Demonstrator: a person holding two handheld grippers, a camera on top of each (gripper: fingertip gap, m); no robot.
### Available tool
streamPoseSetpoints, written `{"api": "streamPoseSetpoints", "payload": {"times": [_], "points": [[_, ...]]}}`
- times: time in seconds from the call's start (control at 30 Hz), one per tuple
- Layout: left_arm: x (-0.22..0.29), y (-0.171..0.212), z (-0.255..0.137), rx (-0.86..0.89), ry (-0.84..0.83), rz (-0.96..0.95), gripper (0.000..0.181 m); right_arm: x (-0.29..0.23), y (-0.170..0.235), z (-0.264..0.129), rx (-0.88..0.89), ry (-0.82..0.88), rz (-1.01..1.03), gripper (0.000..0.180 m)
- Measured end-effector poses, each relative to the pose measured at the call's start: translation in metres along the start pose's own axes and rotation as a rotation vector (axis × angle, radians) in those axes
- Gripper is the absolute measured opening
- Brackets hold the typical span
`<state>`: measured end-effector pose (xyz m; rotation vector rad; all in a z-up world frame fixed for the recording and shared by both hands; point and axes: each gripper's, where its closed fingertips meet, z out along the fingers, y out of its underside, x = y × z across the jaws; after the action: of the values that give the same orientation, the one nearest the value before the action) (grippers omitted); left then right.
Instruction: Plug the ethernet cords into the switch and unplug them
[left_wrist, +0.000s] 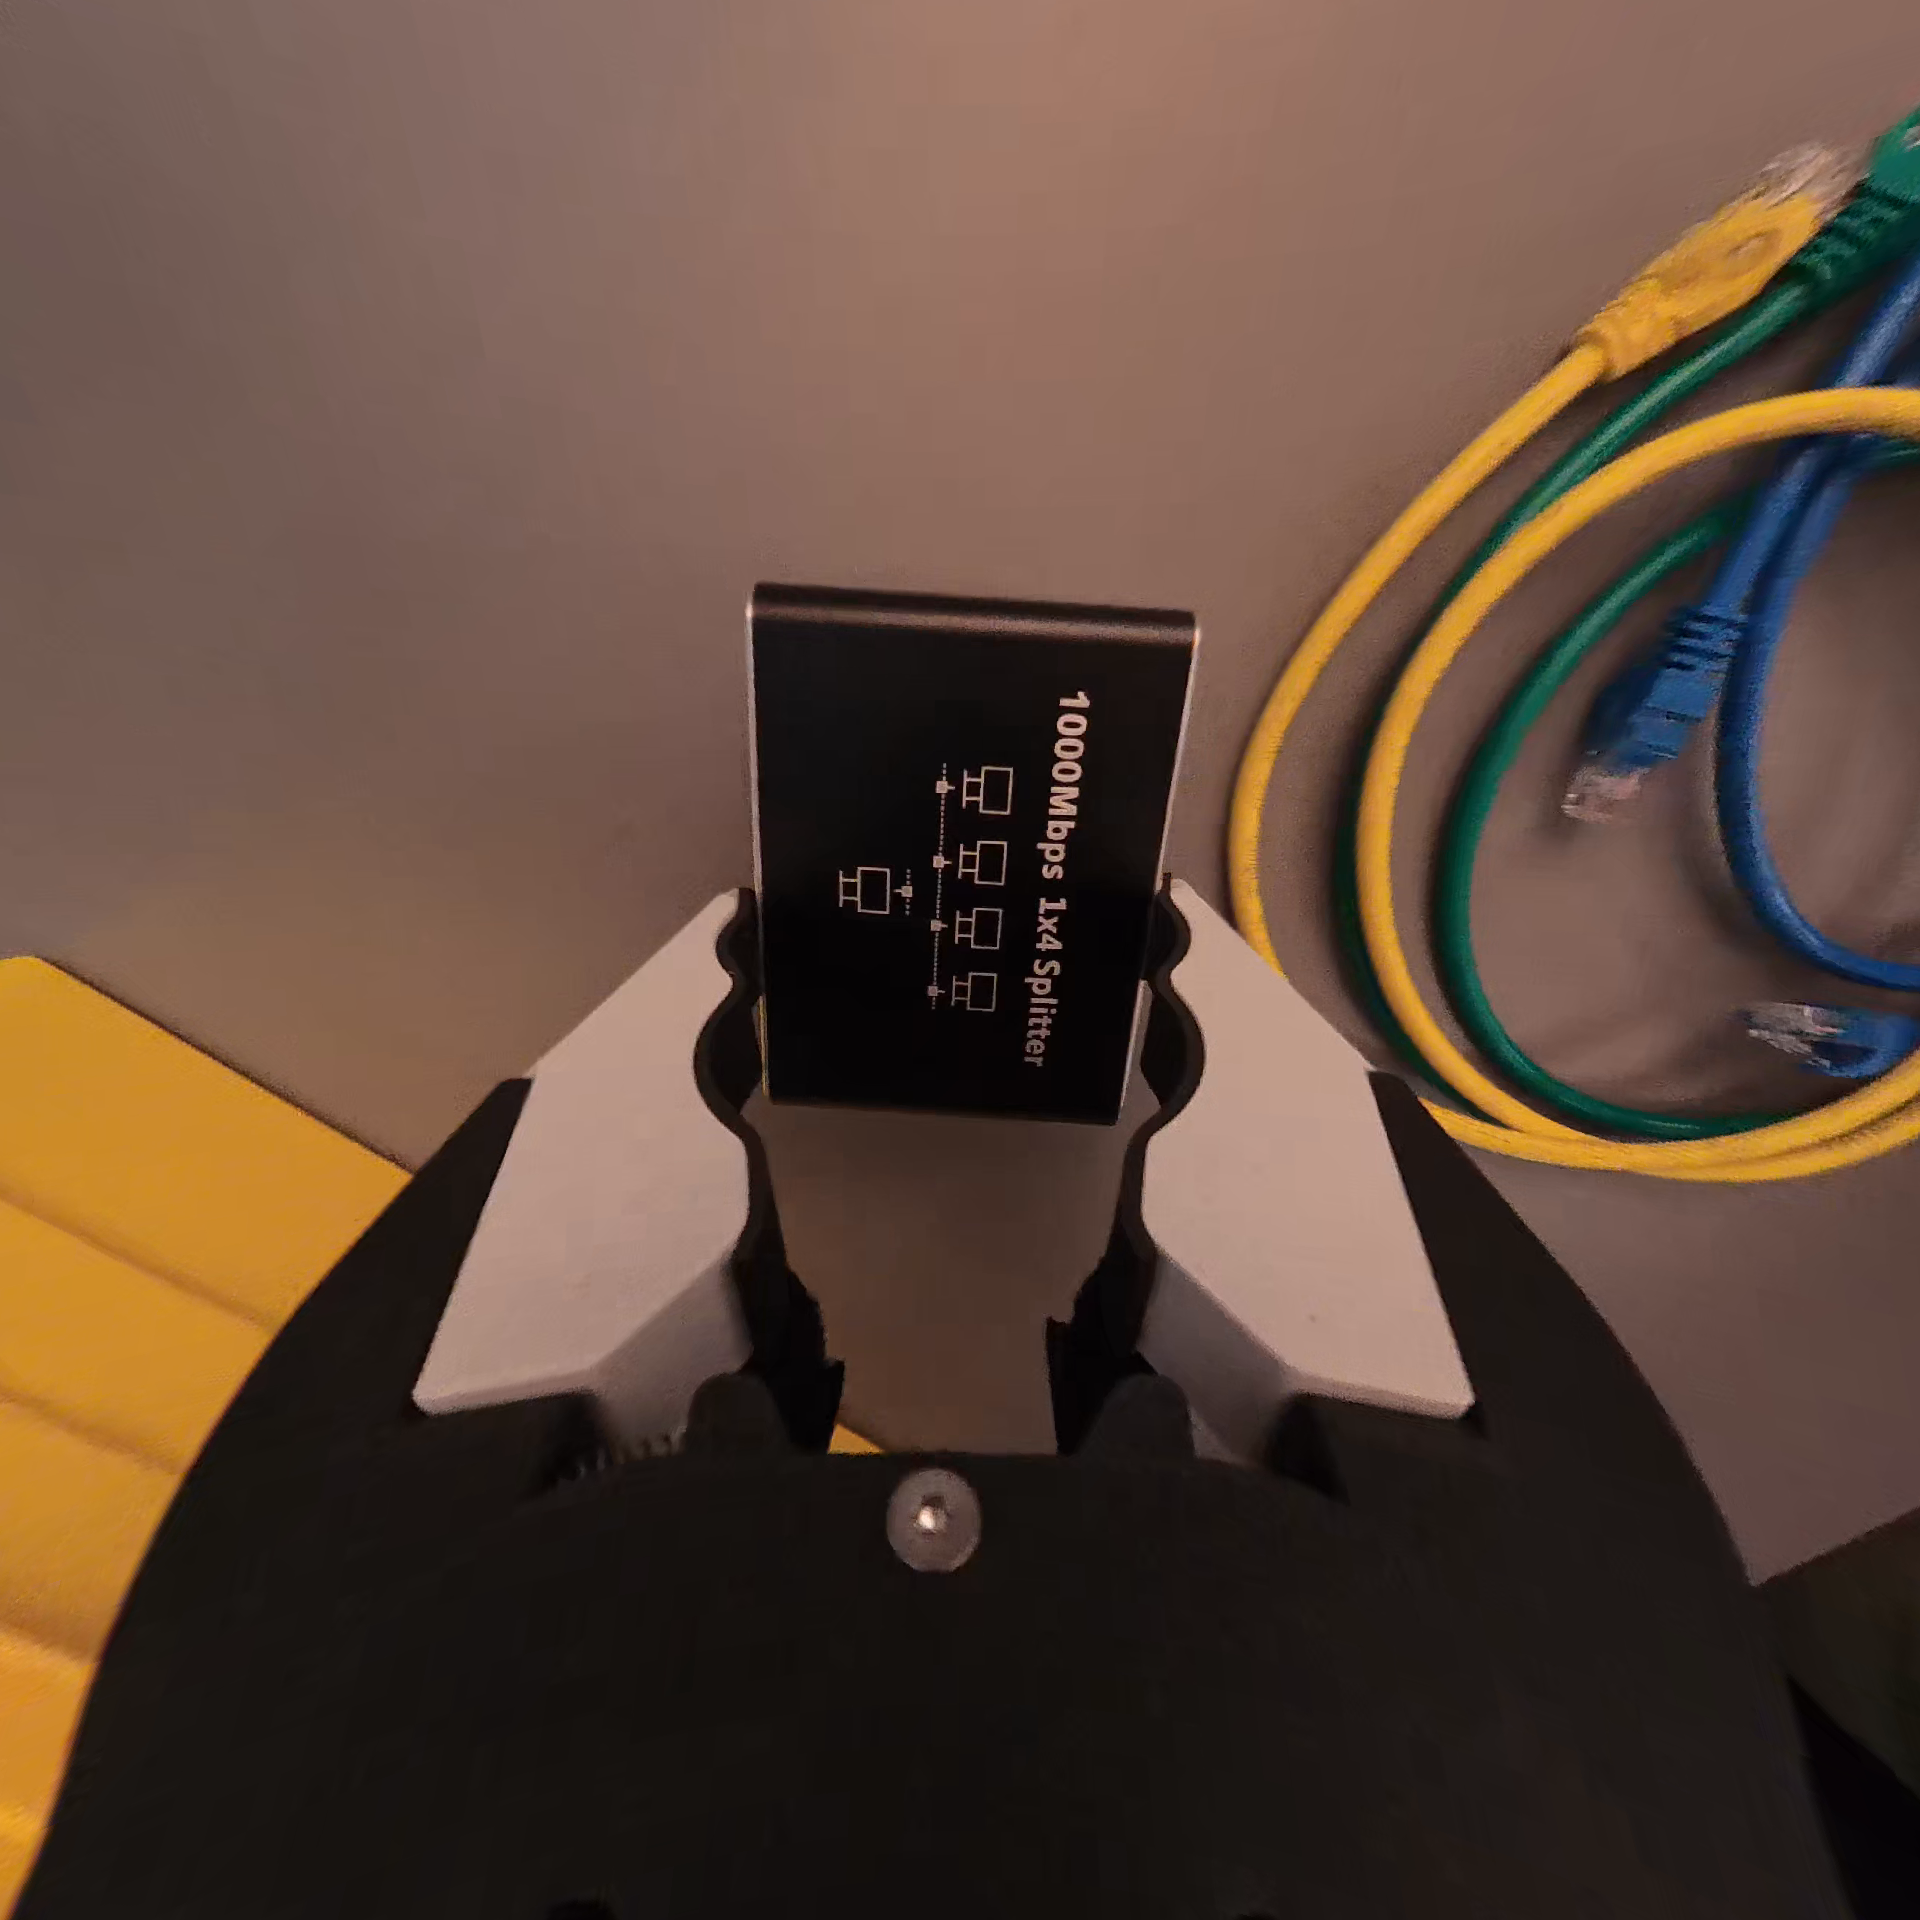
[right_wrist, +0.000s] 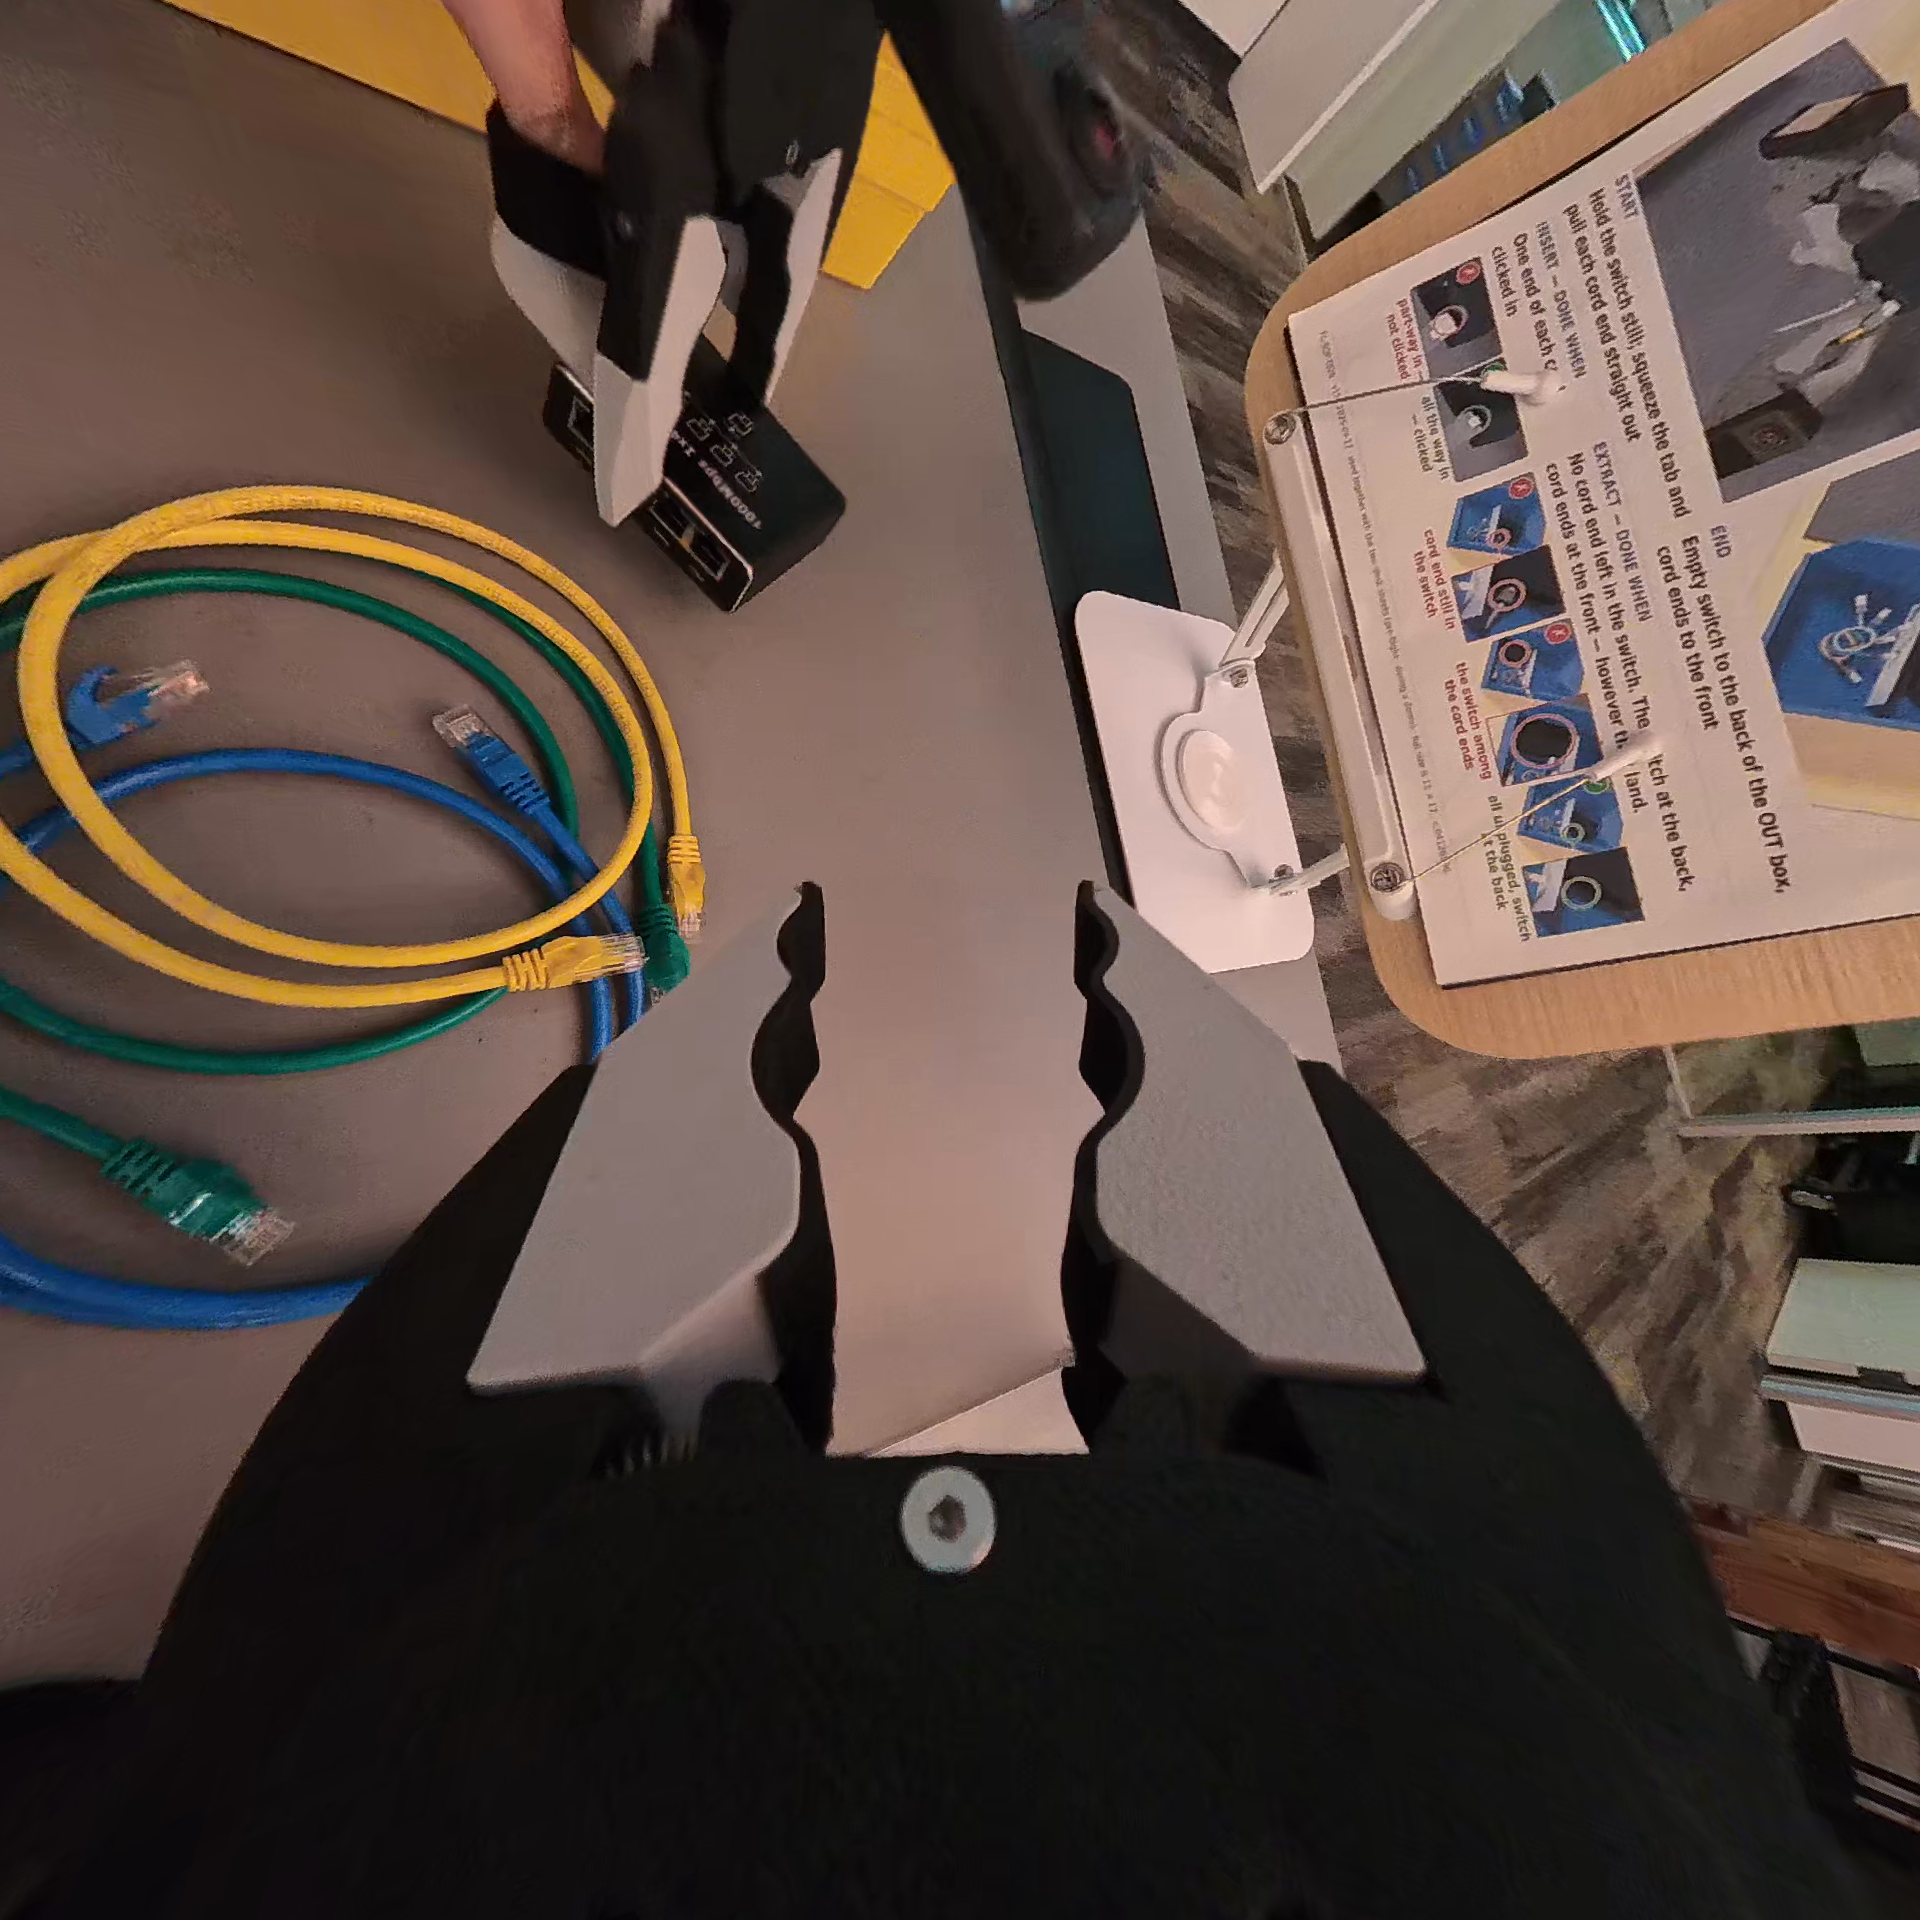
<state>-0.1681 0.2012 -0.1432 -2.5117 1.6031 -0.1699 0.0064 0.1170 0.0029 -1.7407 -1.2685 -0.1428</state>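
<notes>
Step in hand, as I read it: setup for the first plug-in. L gripper (left_wrist: 961, 935) has its jaws closed on the two long sides of the black switch (left_wrist: 966, 831), holding it on the grey bench (left_wrist: 416, 416); the R wrist view shows the switch resting on the bench w/ its port face (right_wrist: 696, 540) turned toward the cords, every port that shows empty.

R gripper (right_wrist: 951, 935) hangs over bare bench w/ jaws wide apart, nothing in them.

Cords lie in a loose tangle, well apart from the switch: yellow cord (right_wrist: 343, 540), green cord (right_wrist: 312, 1049), blue cord (right_wrist: 312, 774). Nearest plugs to the R gripper are the yellow plug (right_wrist: 582, 961) and green plug (right_wrist: 665, 951), touching or nearly so, just left of the jaw tips. No cord is plugged in.

Next move, I'd judge: R gripper swings left, pinches one plug by its boot, lines it up w/ a port and pushes till seated, while L keeps the switch steady. Picking the yellow plug w/o snagging the green one needs care.

Hard to tell:
- port count: L gripper finger (right_wrist: 644, 416) covers part of the port face
- clip orientation on the plugs: too small, some blurred
- cords run off frame at left, so exact number of cords unclear
- a hand (right_wrist: 540, 73) on the L gripper is cut off at top edge
- instruction sheet (right_wrist: 1558, 582) on a side stand, off the bench.
</notes>
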Motion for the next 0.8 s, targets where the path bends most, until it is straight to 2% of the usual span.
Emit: {"api": "streamPoseSetpoints", "payload": {"times": [0.17,0.33,0.4,0.5,0.6,0.67,0.7,0.77,0.8], "points": [[0.000,0.013,0.015,-0.034,0.035,-0.057,0.074,-0.001,-0.003,-0.009,0.028,-0.021,0.014,0.049],[0.000,0.011,0.014,0.025,0.027,-0.074,0.074,0.001,-0.007,-0.017,0.049,-0.018,0.021,0.049],[0.000,0.002,0.004,0.123,0.034,-0.103,0.073,0.003,-0.008,-0.021,0.052,-0.005,0.015,0.050],[0.016,-0.027,-0.032,0.371,0.088,-0.128,0.071,0.008,-0.013,-0.031,0.072,0.027,0.013,0.050],[0.077,-0.061,-0.058,0.554,0.244,0.007,0.067,0.022,-0.021,-0.046,0.100,0.105,0.015,0.050],[0.117,-0.072,-0.048,0.509,0.297,0.128,0.066,0.032,-0.030,-0.062,0.149,0.163,0.029,0.049],[0.131,-0.075,-0.037,0.455,0.290,0.183,0.060,0.035,-0.036,-0.070,0.180,0.184,0.039,0.049],[0.145,-0.080,-0.014,0.349,0.242,0.268,0.035,0.038,-0.046,-0.086,0.233,0.211,0.055,0.049],[0.151,-0.085,-0.006,0.324,0.238,0.294,0.035,0.038,-0.050,-0.092,0.250,0.215,0.061,0.048]]}}
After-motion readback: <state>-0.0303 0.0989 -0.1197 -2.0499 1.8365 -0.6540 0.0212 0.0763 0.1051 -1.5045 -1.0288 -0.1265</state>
